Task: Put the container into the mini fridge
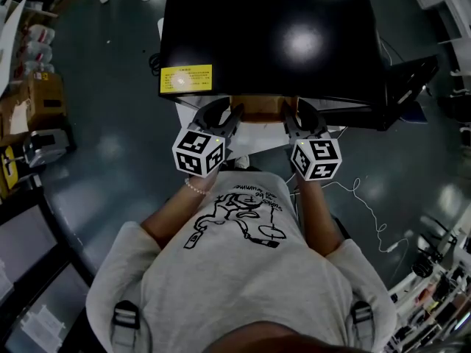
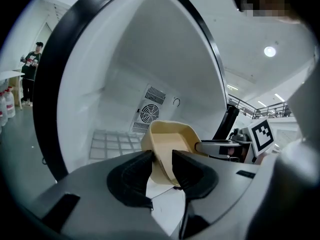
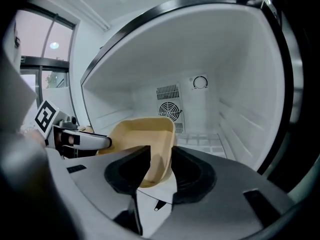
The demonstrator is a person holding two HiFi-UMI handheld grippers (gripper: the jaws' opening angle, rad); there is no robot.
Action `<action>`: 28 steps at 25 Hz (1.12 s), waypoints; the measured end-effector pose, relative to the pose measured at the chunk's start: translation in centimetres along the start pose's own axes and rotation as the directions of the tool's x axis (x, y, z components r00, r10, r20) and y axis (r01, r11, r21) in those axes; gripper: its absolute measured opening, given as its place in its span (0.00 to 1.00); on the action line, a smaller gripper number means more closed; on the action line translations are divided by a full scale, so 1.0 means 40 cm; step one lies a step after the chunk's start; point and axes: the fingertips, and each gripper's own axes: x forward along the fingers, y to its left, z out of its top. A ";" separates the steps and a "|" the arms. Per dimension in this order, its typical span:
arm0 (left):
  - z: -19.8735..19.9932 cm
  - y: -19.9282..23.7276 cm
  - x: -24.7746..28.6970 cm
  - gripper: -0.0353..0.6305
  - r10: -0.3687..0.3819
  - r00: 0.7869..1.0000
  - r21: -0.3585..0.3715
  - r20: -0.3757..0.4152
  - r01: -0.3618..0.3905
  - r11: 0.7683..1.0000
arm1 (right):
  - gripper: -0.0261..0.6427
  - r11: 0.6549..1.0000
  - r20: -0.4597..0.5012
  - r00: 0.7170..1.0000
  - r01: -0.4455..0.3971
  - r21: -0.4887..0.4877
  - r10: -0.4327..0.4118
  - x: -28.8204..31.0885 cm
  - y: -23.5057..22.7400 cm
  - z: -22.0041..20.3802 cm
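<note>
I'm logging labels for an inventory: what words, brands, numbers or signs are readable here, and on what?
Nothing can be quoted.
Yellow rectangular sticker on the black mini fridge: printed lines, too small to read.
Grey T-shirt: lettering above the drawing, too blurred to read.
Black-and-white marker cubes: patterns only, no words.
Beige plastic container: no print visible.
</note>
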 end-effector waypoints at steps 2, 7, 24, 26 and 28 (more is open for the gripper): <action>0.007 0.006 0.008 0.26 0.005 1.000 -0.002 0.001 -0.005 1.000 | 0.25 1.000 0.002 1.000 0.000 -0.001 0.000 0.009 -0.005 0.009; 0.025 0.018 0.042 0.26 0.012 1.000 0.001 0.009 -0.012 1.000 | 0.25 1.000 0.006 1.000 0.007 -0.007 -0.007 0.035 -0.033 0.024; 0.052 0.067 0.118 0.26 0.030 0.999 0.007 -0.026 -0.030 1.000 | 0.25 1.000 -0.009 1.000 0.015 0.004 -0.015 0.109 -0.071 0.031; 0.052 0.071 0.125 0.26 0.037 0.999 0.011 -0.029 -0.037 0.999 | 0.25 1.000 -0.021 1.000 0.015 0.007 -0.015 0.118 -0.074 0.025; 0.047 0.073 0.133 0.26 0.042 0.998 0.010 -0.036 -0.041 0.999 | 0.25 1.000 -0.027 0.999 0.016 0.008 -0.016 0.124 -0.078 0.020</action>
